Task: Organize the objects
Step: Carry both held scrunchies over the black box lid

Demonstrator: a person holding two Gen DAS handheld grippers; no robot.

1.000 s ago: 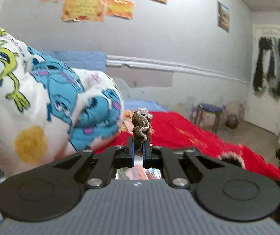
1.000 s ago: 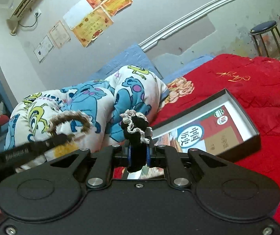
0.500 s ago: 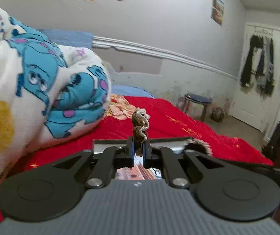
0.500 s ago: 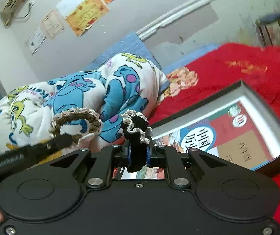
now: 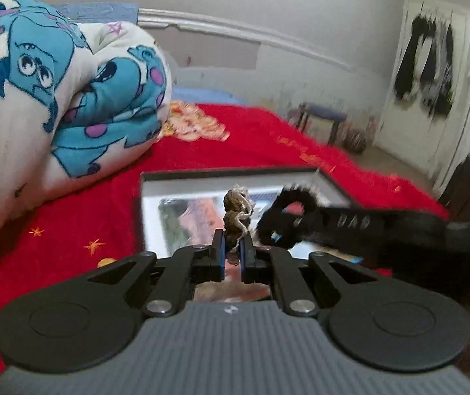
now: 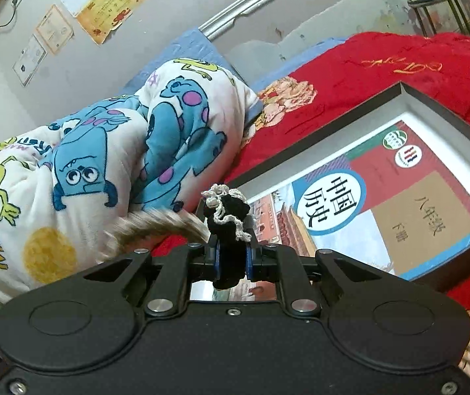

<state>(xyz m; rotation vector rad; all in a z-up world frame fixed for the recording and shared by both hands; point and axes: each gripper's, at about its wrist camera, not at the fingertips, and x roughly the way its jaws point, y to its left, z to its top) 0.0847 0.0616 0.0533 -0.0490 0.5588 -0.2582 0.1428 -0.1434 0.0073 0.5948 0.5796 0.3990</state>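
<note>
Scrunchies are soft, light crocheted rings that compress under the pads and will not slip or break. Left gripper is clamped on the brown scrunchie; right gripper is clamped on the black scrunchie. Both hang near the open box on the red bedspread. Grip the bunched band anywhere; the loops may snag the pads on release.

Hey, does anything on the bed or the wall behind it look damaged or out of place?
Yes: the grey wall has patches of peeled paint above the red bedspread. A history textbook lies in the shallow dark-rimmed box, an odd spot on a bed.
</note>
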